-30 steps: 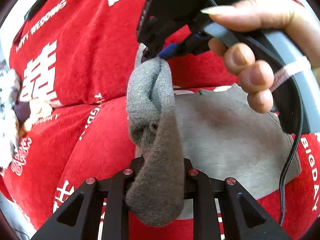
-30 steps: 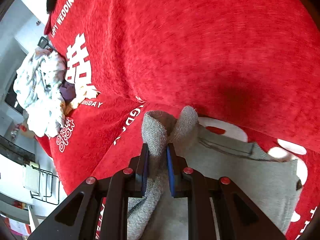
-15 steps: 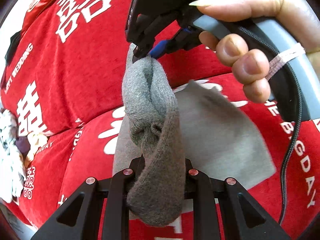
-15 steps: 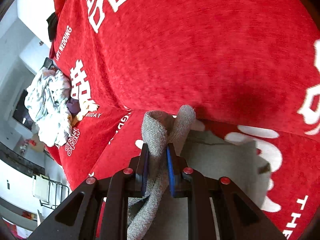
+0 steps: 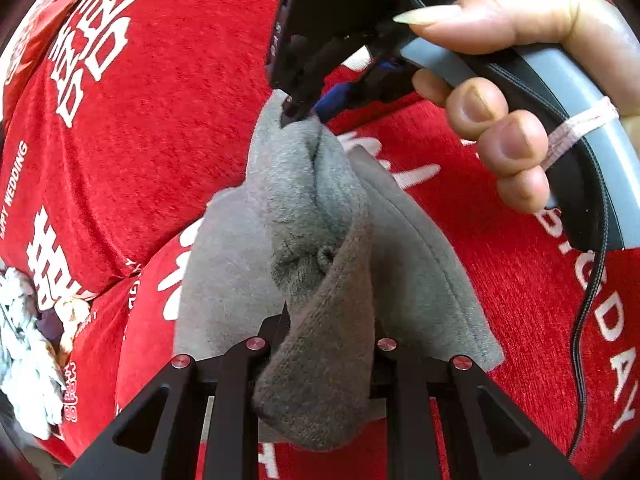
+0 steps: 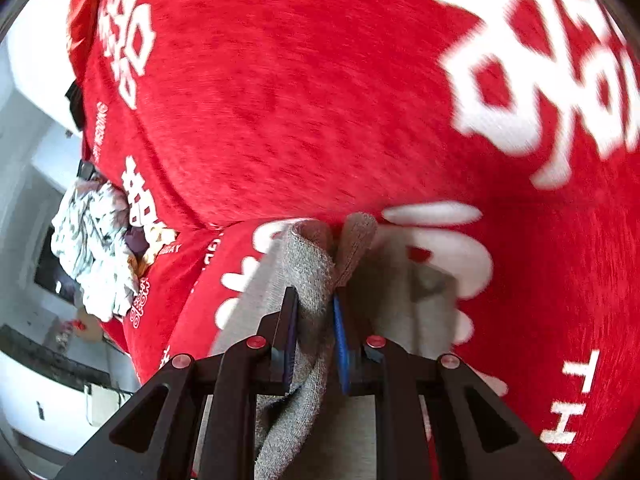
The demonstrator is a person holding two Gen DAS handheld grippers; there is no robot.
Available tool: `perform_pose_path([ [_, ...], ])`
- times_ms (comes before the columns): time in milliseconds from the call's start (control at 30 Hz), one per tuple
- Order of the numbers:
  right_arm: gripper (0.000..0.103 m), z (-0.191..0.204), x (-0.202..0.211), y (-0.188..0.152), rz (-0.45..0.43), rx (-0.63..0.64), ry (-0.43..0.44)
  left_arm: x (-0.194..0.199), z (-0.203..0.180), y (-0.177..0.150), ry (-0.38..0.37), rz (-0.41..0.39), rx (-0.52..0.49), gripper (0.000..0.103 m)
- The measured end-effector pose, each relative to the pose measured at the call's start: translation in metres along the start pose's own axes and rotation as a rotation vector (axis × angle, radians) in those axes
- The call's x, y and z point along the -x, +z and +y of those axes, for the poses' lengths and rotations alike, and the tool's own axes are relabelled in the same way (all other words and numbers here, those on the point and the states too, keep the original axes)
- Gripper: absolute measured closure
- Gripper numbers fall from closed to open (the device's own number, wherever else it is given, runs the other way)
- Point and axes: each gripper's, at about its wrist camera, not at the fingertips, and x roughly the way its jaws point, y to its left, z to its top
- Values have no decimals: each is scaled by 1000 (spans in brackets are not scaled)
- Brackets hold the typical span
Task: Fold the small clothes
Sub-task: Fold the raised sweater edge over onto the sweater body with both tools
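Note:
A small grey garment [image 5: 320, 216] hangs bunched between my two grippers above a red sofa cover [image 5: 160, 120]. My left gripper [image 5: 320, 332] is shut on its lower bunched end, which drapes over the jaws. My right gripper [image 5: 304, 114], held by a hand, is shut on the upper end. In the right wrist view the right gripper [image 6: 314, 304] pinches the grey fabric [image 6: 316, 264] between blue pads [image 6: 340, 332]. The rest of the garment trails onto the sofa seat [image 5: 420, 280].
A pile of white patterned clothes [image 6: 92, 248] lies at the sofa's left end, also in the left wrist view [image 5: 20, 352]. The red cover with white lettering [image 6: 360, 100] drapes the backrest. A room floor and furniture [image 6: 40, 360] show beyond the sofa's left edge.
Both grippers have lifted the grey garment higher and turned toward the backrest. More of the garment has come off the seat and hangs in a tent shape. Both grips are unchanged.

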Motion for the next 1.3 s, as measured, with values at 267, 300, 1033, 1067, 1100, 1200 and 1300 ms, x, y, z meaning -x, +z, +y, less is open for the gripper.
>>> perform_pose_path([
  [267, 85, -43, -5, -15, -22, -103, 39, -8, -28, 2, 89, -5, -63, 81],
  [300, 85, -47, -6, -17, -20, -116, 40, -9, -30, 1, 98, -6, -70, 81],
  [1033, 53, -1, 10, -58, 7, -78, -56, 27, 103, -42, -302, -60, 318, 21],
  [1067, 78, -2, 4, -58, 25, -76, -75, 19, 113, -42, -324, -31, 370, 21],
  [1100, 89, -3, -3, -59, 45, -94, -74, 16, 118, -44, -356, -12, 406, 21],
  [1200, 89, -4, 8, -60, -6, -67, -78, 24, 116, -51, -467, -26, 407, 21],
  [1300, 89, -18, 16, -62, -12, -116, -70, 38, 102, -57, -486, -61, 311, 21],
])
